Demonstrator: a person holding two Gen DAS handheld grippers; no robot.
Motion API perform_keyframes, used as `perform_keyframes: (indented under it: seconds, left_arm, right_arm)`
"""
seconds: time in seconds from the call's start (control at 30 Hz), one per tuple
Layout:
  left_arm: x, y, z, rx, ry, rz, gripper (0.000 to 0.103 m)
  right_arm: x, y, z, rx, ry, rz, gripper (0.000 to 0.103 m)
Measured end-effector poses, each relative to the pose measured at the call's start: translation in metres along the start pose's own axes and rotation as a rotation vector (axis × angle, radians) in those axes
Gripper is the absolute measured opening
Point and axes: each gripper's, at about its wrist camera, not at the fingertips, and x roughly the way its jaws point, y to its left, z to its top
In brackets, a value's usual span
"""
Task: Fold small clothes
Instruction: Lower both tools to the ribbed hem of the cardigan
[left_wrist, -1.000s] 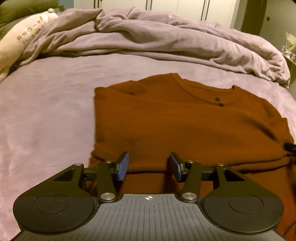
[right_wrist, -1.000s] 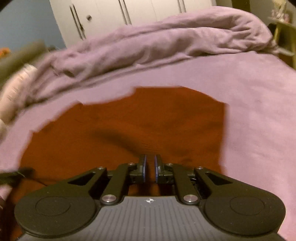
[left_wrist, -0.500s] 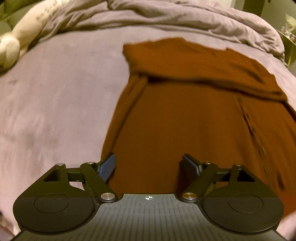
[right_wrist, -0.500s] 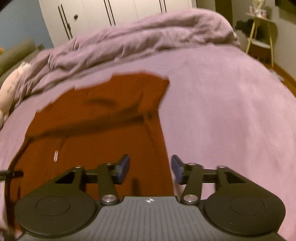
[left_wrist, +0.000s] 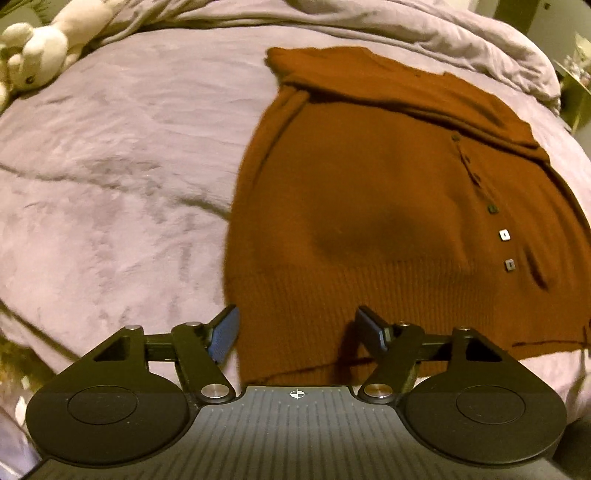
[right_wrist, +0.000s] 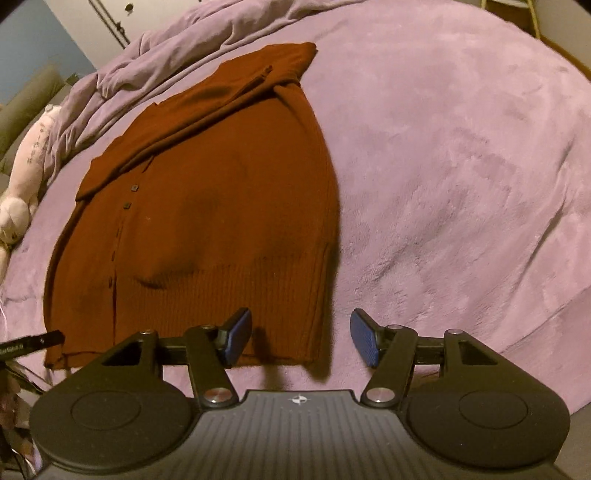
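A rust-brown buttoned cardigan (left_wrist: 369, 206) lies flat on a lilac bed cover (left_wrist: 122, 177), sleeves folded across its far end and ribbed hem nearest. The left gripper (left_wrist: 297, 328) hovers over the hem's near left corner, jaws spread, holding nothing. The right gripper (right_wrist: 301, 334) hangs over the near right corner, equally spread and empty. A pale plush toy (left_wrist: 40, 48) lies far left by a rumpled duvet (left_wrist: 406, 22).

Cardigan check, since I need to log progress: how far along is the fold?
Done: the sleeves lie folded across the top of the cardigan. In hand: nothing; the left gripper and right gripper hover open at the hem corners. Left: folding the body.
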Motion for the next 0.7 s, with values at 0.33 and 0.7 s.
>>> perform_keyframes:
  seconds: [0.33,0.7]
  left_arm:
    - [0.008,0.029,-0.003,-0.140,0.082,-0.099,0.046]
    - [0.014,0.026,0.004,-0.062,0.126,-0.164,0.034]
  right_arm:
    - [0.006,0.007,-0.002,-0.010,0.012,-0.001,0.033]
    - [0.014,-0.003,0.003,0.066,0.048,0.042,0.021]
